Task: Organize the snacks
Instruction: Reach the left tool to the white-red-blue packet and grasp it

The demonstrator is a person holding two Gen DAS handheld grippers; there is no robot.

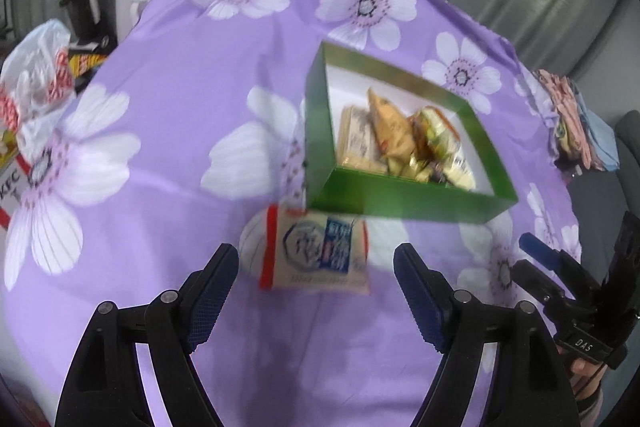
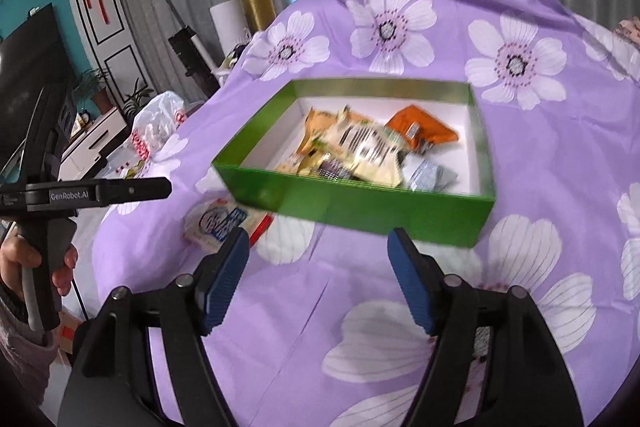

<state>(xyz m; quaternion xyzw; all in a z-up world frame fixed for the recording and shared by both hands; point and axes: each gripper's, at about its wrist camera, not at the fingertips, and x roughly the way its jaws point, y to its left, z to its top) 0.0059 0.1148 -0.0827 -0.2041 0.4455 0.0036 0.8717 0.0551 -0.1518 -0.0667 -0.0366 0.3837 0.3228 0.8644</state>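
A green box (image 1: 400, 201) with a white inside sits on the purple flowered cloth and holds several snack packets (image 1: 400, 135). It also shows in the right wrist view (image 2: 360, 203), with its packets (image 2: 360, 147). A white snack packet with red ends and blue print (image 1: 316, 251) lies on the cloth just in front of the box, also seen in the right wrist view (image 2: 224, 223). My left gripper (image 1: 316, 291) is open and empty, just short of this packet. My right gripper (image 2: 318, 275) is open and empty, in front of the box's near wall.
The table's cloth (image 2: 520, 67) drops off at the left edge. A white plastic bag (image 1: 36, 75) and a KFC box lie left of the table. A folded cloth (image 1: 572, 115) sits at the far right. A vacuum (image 2: 188, 43) and TV stand are beyond.
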